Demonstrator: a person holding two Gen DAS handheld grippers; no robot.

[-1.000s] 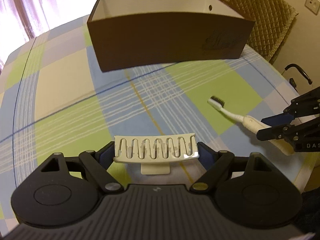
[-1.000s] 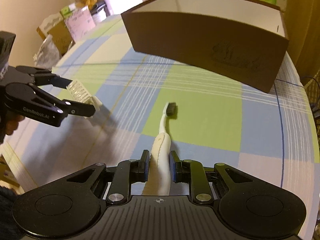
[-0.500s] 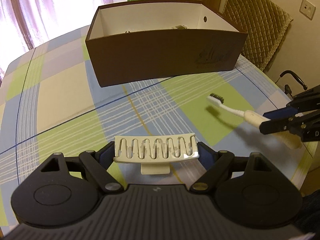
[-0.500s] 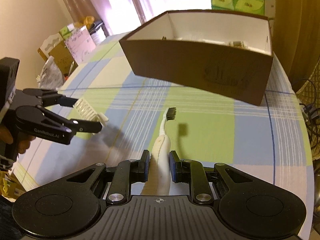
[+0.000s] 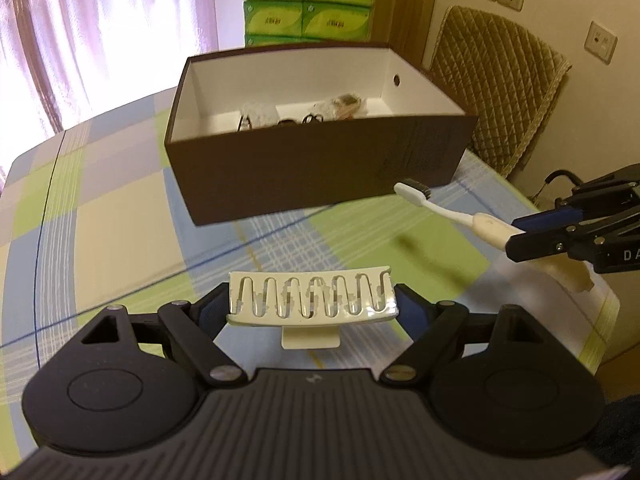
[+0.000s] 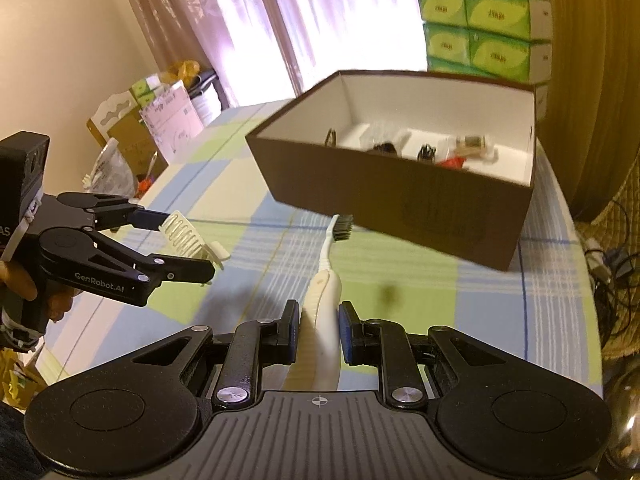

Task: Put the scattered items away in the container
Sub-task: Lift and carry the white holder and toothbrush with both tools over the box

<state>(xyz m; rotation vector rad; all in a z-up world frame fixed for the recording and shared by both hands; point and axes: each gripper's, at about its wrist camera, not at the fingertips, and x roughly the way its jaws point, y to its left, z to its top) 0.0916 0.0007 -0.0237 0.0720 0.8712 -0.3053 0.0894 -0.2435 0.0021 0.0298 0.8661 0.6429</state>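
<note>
— Two grippers, both loaded? What has the left gripper (image 5: pixel 312 300) got?

— Its jaws are clenched on a cream plastic comb-like clip with a row of slots (image 5: pixel 310 295), gripped by its two ends and held level above the checked blue, green and cream desk (image 5: pixel 120 216).

— And the right gripper (image 6: pixel 319 332)?

— Its jaws are clamped on the thick handle of a white toothbrush with dark bristles (image 6: pixel 327 264). The head points toward the brown cardboard box with a white inside (image 6: pixel 400 200) and sits near its front wall, off the desk.

— Where is the box?

— Ahead of both grippers, on the desk. Small items lie on its floor; I cannot tell what they are.
</note>
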